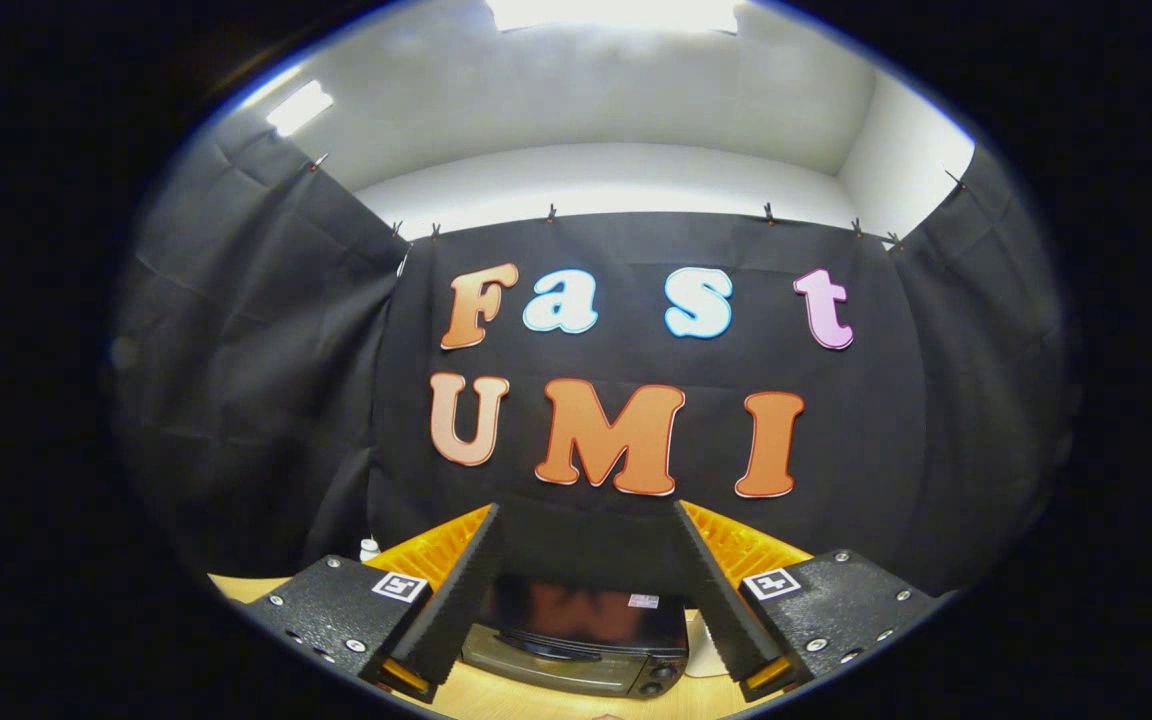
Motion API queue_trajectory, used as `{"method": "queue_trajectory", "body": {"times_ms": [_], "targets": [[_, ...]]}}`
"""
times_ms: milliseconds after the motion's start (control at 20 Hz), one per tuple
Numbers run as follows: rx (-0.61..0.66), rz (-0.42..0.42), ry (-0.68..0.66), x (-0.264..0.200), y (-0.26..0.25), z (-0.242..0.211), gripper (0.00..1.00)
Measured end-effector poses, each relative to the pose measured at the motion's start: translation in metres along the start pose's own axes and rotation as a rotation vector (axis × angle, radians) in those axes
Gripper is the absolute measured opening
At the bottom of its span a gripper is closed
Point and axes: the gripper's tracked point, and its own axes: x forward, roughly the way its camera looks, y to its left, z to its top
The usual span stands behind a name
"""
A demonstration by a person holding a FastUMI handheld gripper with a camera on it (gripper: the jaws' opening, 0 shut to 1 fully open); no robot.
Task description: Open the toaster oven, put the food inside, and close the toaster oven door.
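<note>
Gripper view looks out along the claw (586,590), whose two fingers (461,600) stand spread wide apart, released and holding nothing. Each finger carries a small square black-and-white marker tag (401,586) on its outer block; the patterns are no writing that can be read.

Between the fingers and a little beyond them sits the dark, boxy toaster oven with a glossy glass door (581,635). It stands on the pale wooden surface (536,700), low down under the claw, with its front turned toward the claw. Its long axis runs crosswise, from one finger toward the other. The door is shut and stands upright, and its glass gives back a blurred reddish reflection. A small pale sticker (643,601) sits high on the door toward the right finger; whatever is printed on it is too small to read. A grey strip runs along the bottom of the front, with two round dark knobs (658,680) at its right end.

Just outside the left finger, a small white bottle-like thing (368,549) stands back near the black cloth wall (266,400). Beside the right finger, next to the oven, a pale rounded shape (704,650) rests on the surface, too hidden to make out.
</note>
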Motion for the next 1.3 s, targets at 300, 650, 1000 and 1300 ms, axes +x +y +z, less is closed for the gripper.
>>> {"method": "queue_trajectory", "body": {"times_ms": [300,650,1000,1300], "targets": [[-0.026,-0.004,-0.043,-0.009,-0.002,0.048,0.99],[0.029,0.014,-0.06,-0.006,0.002,0.073,0.99],[0.031,0.06,-0.055,-0.011,0.021,0.085,0.99],[0.012,0.043,-0.071,-0.017,0.028,0.096,0.99]]}}
